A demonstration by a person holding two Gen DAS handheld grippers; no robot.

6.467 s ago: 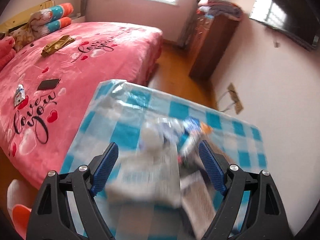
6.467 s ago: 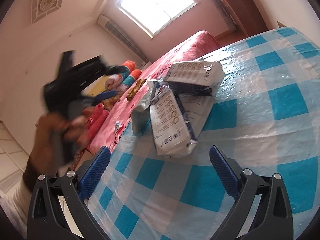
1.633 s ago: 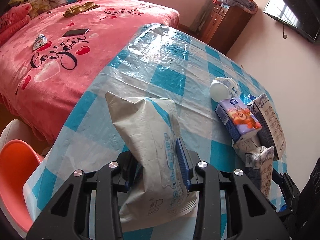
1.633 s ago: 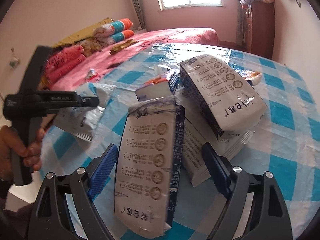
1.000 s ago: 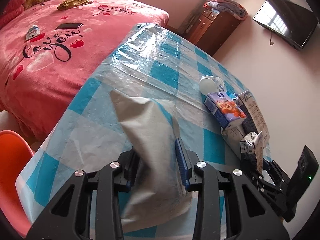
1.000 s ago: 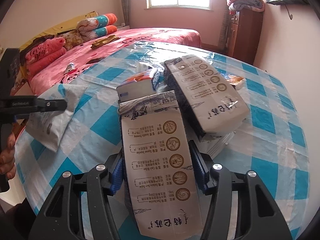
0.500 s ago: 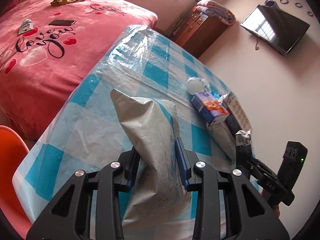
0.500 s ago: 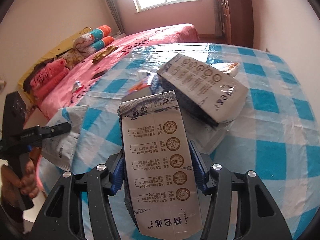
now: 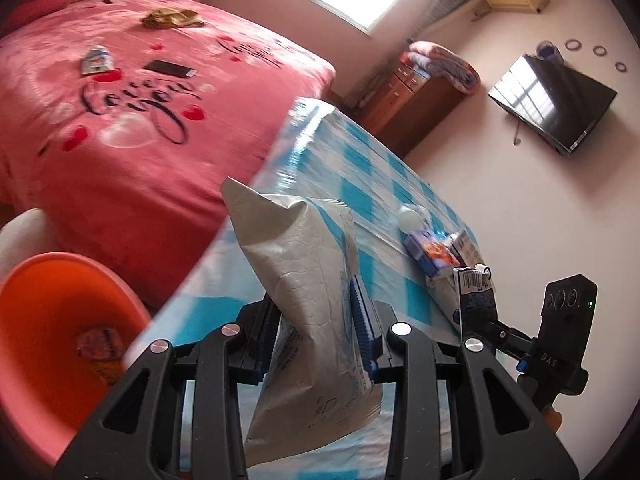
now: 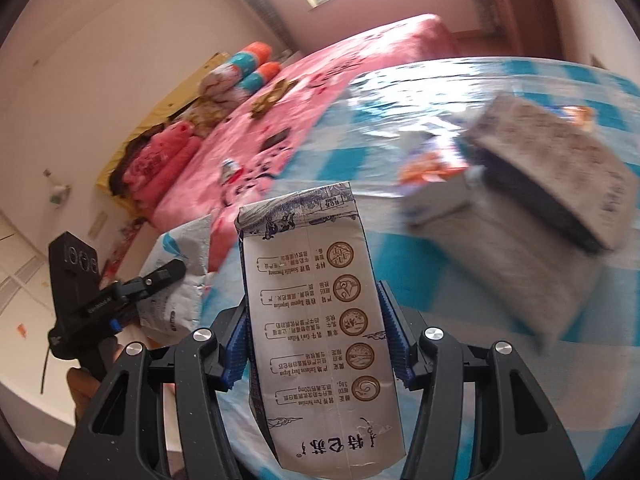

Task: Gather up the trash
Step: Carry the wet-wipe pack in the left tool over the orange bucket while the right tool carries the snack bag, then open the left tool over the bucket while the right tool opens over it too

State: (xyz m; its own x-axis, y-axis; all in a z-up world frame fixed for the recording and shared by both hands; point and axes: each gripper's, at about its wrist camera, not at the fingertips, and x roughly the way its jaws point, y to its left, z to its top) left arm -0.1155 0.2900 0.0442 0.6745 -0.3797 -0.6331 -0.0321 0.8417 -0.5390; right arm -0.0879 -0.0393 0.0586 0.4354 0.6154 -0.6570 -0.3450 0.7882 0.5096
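Note:
My left gripper (image 9: 316,332) is shut on a crumpled grey-white paper bag (image 9: 308,304) and holds it in the air near the table's near-left corner, beside an orange bin (image 9: 44,332). My right gripper (image 10: 314,344) is shut on a flattened white milk carton (image 10: 316,320) with brown round emblems, held above the table. The right gripper and its carton (image 9: 476,292) also show at the right of the left wrist view. The left gripper with the bag (image 10: 176,292) also shows at the left of the right wrist view.
The table has a blue-and-white checked cloth (image 9: 360,184). More cartons lie on it: a purple-blue juice box (image 9: 428,252), a large grey carton (image 10: 560,168) and a white cup (image 9: 412,216). The orange bin holds a wrapper (image 9: 98,350). A pink bed (image 9: 120,112) stands to the left.
Both grippers have swung left toward the table edge with their loads. The orange bin has come into the left wrist view. The right gripper, open earlier, closed on the milk carton.

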